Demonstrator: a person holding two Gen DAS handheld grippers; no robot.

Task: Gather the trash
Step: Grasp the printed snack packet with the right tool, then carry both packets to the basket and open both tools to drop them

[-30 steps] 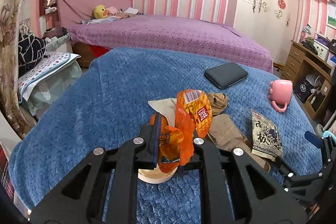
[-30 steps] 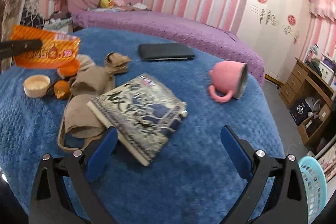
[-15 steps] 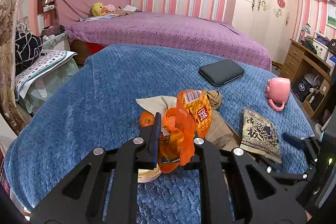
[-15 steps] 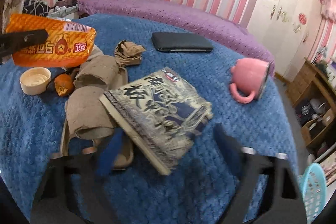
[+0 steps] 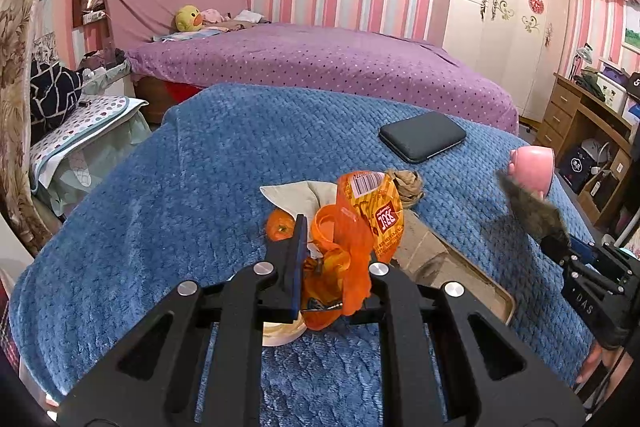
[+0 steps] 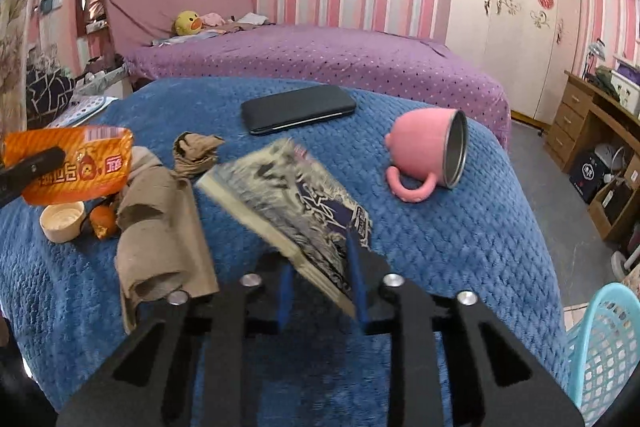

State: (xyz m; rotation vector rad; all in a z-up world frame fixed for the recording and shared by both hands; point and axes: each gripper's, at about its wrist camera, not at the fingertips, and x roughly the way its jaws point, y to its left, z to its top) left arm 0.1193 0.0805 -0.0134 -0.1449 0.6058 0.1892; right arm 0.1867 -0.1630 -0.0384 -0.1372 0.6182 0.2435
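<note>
Foil of the grey snack packet (image 6: 296,203) is pinched only at its near edge by the right claw (image 6: 320,287), whose jaws have just been closing, so it could slip back onto the blue-blanketed table (image 6: 460,247) (the turquoise basket (image 6: 600,355) waits alongside). Counted: two wrappers, the orange wrapper (image 5: 360,227) clamped in the left claw (image 5: 332,275), one pink mug (image 6: 428,151), one black case (image 6: 298,109).

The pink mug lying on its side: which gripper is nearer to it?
Right. The right gripper, shut on the grey snack bag, sits just before the pink mug; the left gripper holds the orange wrapper farther away.
</note>
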